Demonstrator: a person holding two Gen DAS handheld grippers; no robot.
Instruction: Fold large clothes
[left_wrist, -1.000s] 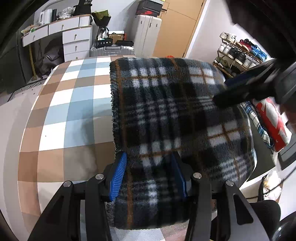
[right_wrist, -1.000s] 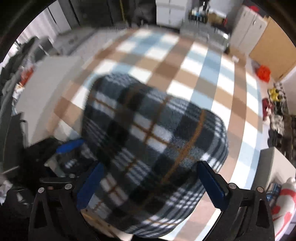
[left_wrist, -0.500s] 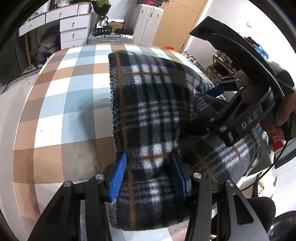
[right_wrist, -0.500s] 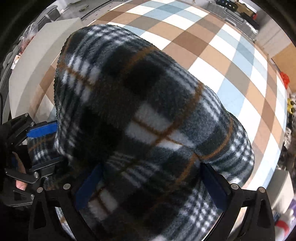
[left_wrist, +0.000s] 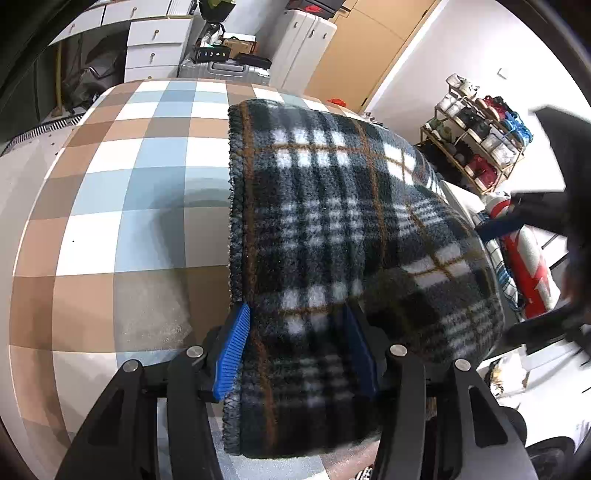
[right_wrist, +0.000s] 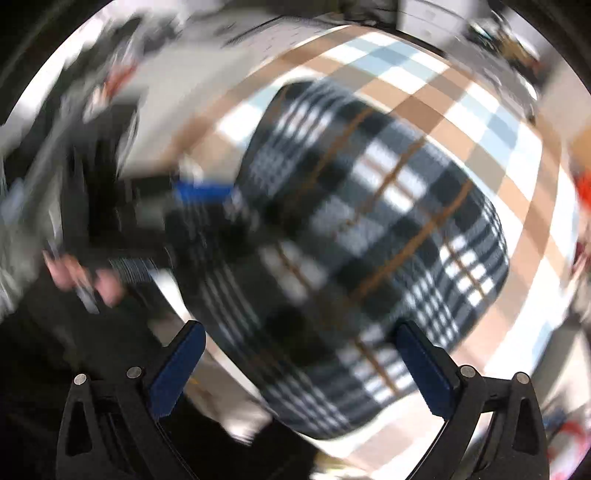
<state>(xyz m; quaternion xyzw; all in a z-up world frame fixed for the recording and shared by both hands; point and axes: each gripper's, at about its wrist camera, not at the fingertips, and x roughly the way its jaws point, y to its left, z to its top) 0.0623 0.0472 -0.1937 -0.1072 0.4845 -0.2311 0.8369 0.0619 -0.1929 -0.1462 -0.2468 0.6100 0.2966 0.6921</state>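
A dark plaid fleece garment (left_wrist: 332, 240) lies folded on the checked table (left_wrist: 129, 206). My left gripper (left_wrist: 295, 347) is shut on the garment's near edge, its blue pads pressing the thick fold from both sides. My right gripper (right_wrist: 299, 354) is open and empty, held above the garment (right_wrist: 369, 251) and apart from it; that view is motion-blurred. The right gripper also shows as a dark blurred shape (left_wrist: 546, 221) at the right of the left wrist view. The left gripper and the hand on it appear at the left of the right wrist view (right_wrist: 155, 221).
The table's right edge (left_wrist: 461, 199) runs close behind the garment. Beyond it stand a shoe rack (left_wrist: 480, 140), a red and white object (left_wrist: 528, 266), white drawers (left_wrist: 155, 48) and a suitcase (left_wrist: 229, 70) at the back.
My right gripper has let go of the garment's folded-over part and pulled up and away to the right. The garment now lies flatter. My left gripper has kept its grip.
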